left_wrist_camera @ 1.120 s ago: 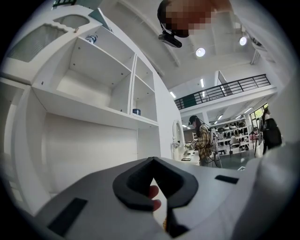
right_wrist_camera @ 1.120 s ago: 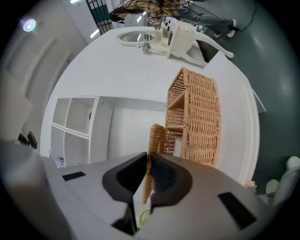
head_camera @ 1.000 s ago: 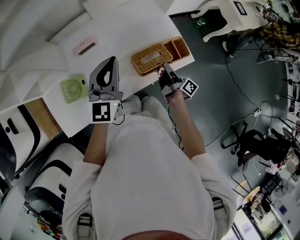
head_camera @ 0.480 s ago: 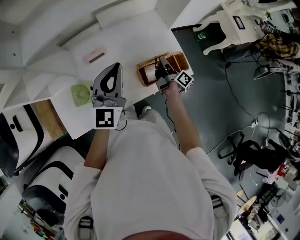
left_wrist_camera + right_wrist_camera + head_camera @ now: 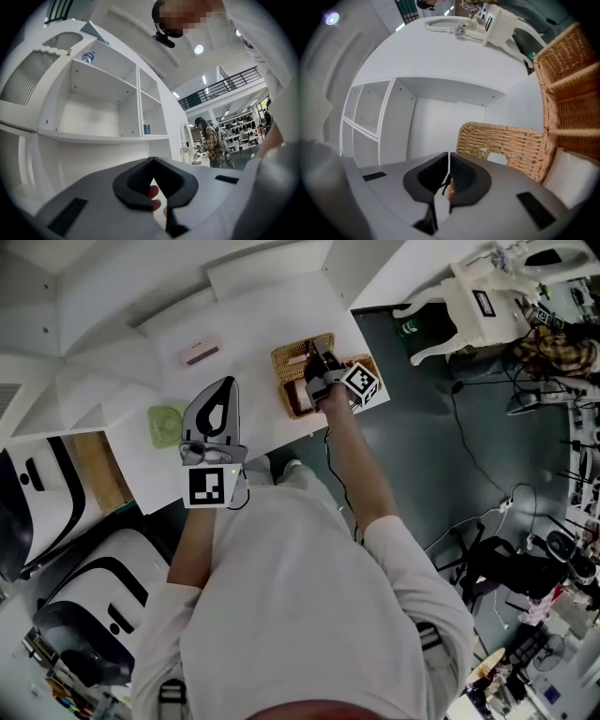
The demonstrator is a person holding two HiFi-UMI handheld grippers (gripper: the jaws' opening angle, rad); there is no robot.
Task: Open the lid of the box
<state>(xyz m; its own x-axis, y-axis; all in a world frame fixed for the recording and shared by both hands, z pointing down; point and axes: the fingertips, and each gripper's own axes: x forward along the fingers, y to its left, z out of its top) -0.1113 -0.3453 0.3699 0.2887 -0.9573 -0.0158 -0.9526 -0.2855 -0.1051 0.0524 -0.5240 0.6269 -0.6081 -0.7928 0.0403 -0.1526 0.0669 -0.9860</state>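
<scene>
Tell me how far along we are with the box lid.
Mostly done: the lid stands tilted up off the box, whose inside shows. In hand: the right gripper is shut on the lid's edge. Left, probably: tip it fully back and release. The left gripper is shut, empty, off to the side.

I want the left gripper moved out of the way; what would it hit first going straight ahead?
Probably the white shelf unit: the left gripper points at its plain panel below the open compartments. Distance is unclear.
</scene>
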